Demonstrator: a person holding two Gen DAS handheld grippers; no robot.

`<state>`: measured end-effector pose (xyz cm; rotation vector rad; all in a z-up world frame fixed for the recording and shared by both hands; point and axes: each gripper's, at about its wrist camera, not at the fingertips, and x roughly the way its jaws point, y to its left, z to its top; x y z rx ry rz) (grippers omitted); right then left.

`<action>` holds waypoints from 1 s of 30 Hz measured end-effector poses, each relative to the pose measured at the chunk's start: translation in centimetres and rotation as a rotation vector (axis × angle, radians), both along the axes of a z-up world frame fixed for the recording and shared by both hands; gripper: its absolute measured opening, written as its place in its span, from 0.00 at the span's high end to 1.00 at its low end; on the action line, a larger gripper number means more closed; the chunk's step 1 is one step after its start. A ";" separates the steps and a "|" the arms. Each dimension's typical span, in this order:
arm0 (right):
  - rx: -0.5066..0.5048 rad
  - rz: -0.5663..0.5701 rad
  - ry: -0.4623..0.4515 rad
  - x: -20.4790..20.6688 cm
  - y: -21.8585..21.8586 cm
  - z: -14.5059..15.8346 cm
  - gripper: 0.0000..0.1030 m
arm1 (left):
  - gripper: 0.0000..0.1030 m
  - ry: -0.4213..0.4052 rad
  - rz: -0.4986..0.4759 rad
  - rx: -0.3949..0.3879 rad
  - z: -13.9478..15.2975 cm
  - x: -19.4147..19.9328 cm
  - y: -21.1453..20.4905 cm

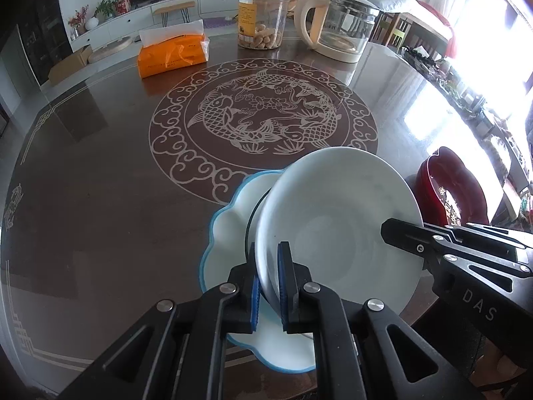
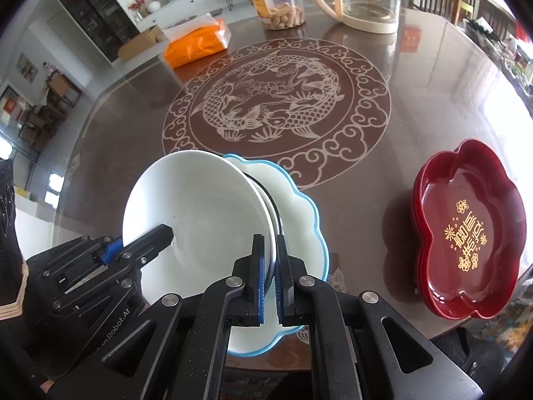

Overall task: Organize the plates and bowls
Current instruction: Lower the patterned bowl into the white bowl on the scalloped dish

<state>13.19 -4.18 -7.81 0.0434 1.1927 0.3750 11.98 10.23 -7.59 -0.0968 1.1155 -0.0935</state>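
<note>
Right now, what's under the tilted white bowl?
Under the white bowl, pinched by both the left hand-held gripper and the right hand-held gripper, lie a black-rimmed dish and a blue-edged scalloped plate. Their centres are covered.

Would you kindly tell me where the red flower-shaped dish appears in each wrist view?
Left wrist: red dish at the right edge, partly hidden behind the white bowl.
Right wrist: red dish fully visible at right.
Shared landmark: the fish medallion on the table.

Surface: dark, fish medallion centred. Along the top of frame stood an orange tissue pack, a snack jar, and a glass kettle.
</note>
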 end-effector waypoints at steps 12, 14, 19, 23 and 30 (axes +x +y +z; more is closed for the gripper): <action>0.087 -0.040 0.071 1.1 -0.5 -1.2 0.94 | 0.92 -0.054 0.002 -0.044 1.6 -0.3 1.6; 0.059 -0.023 0.060 1.0 -0.1 -1.1 0.94 | 0.92 -0.079 0.005 -0.033 2.1 -0.6 1.6; 0.024 0.015 0.040 1.0 0.6 -1.2 0.88 | 0.92 -0.105 -0.001 -0.024 2.4 -1.0 1.1; 0.119 -0.009 0.074 1.5 -0.1 -1.2 0.75 | 0.92 -0.111 0.003 -0.040 2.2 -1.2 1.2; 0.345 -0.102 0.153 2.2 -2.0 -1.5 0.54 | 0.92 -0.127 0.025 -0.042 1.8 -1.4 1.2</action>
